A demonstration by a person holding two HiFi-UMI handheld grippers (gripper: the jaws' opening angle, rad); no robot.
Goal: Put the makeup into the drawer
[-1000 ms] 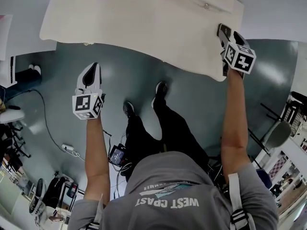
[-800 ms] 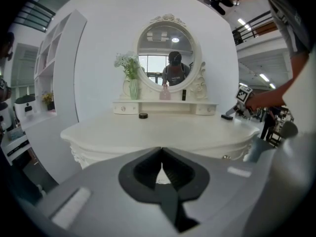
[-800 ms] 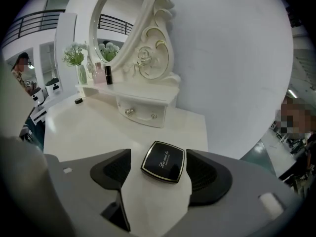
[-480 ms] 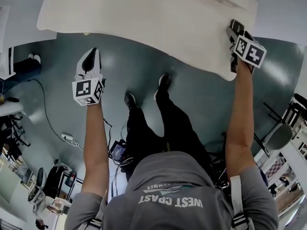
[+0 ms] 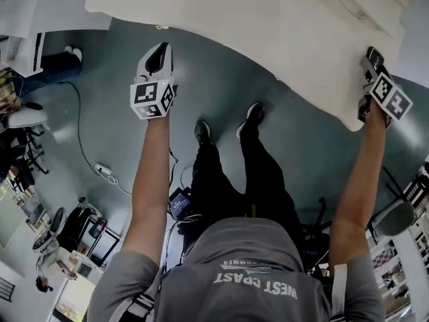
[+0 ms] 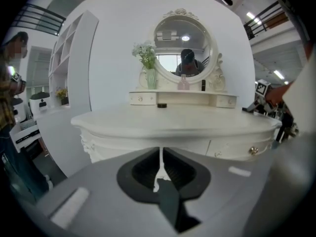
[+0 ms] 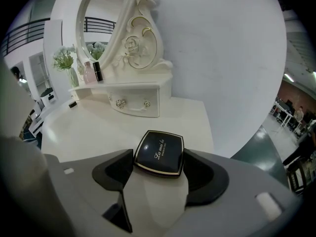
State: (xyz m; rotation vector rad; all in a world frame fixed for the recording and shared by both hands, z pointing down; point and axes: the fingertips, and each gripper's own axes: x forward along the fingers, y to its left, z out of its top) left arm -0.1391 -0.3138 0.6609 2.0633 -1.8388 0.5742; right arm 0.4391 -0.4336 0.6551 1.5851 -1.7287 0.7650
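Compact (image 7: 159, 153): closed, square, glossy black, lying flat near the right end of the dressing table (image 7: 98, 127), between the closing jaws of the right gripper (image 7: 159, 166), pads meeting its 2 side edges. Probably light and rigid, slick on the lid, fragile inside if dropped; best pinched low across those 2 edges, not on the lid face. Left gripper (image 6: 161, 154) short of the table, at 11 o'clock in the head view: jaws just beginning to part, a thin slit, nothing between. Counted by size: 1 table, 1 oval mirror (image 6: 183, 38), 2 small drawer units (image 6: 140, 98) at 9 and 3 o'clock of the mirror's foot, 1 vase of flowers (image 6: 148, 65), 1 pink bottle (image 6: 183, 83), 1 dark tube (image 6: 203, 85), 1 compact, 1 small dark round piece (image 6: 161, 105).
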